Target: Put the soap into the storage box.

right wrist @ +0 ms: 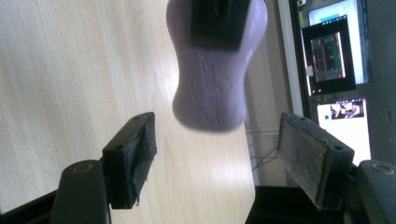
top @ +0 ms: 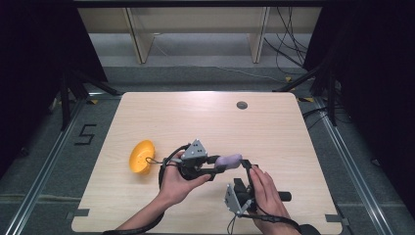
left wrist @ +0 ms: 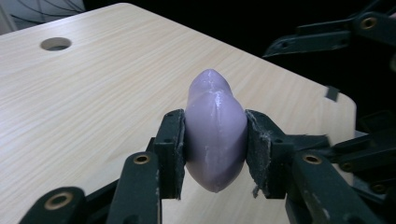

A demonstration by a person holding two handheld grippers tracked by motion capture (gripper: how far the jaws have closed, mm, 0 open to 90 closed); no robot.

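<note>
The left tool (left wrist: 212, 154) clamps the smooth lilac soap-like lump (left wrist: 215, 135), lifted over the pale wooden table (top: 205, 122) at centre frame; the right tool (right wrist: 217, 158) gapes, empty, beside it; handover apparently done, placing remains.

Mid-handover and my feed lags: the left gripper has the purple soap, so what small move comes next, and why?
Probably back the right gripper away. Its jaws stand open, clear of the purple soap, which the left gripper clamps above the table.

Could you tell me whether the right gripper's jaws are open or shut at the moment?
Open. The right gripper has its pads wide apart, and the purple soap bar hangs between them untouched, held by the left gripper.
</note>
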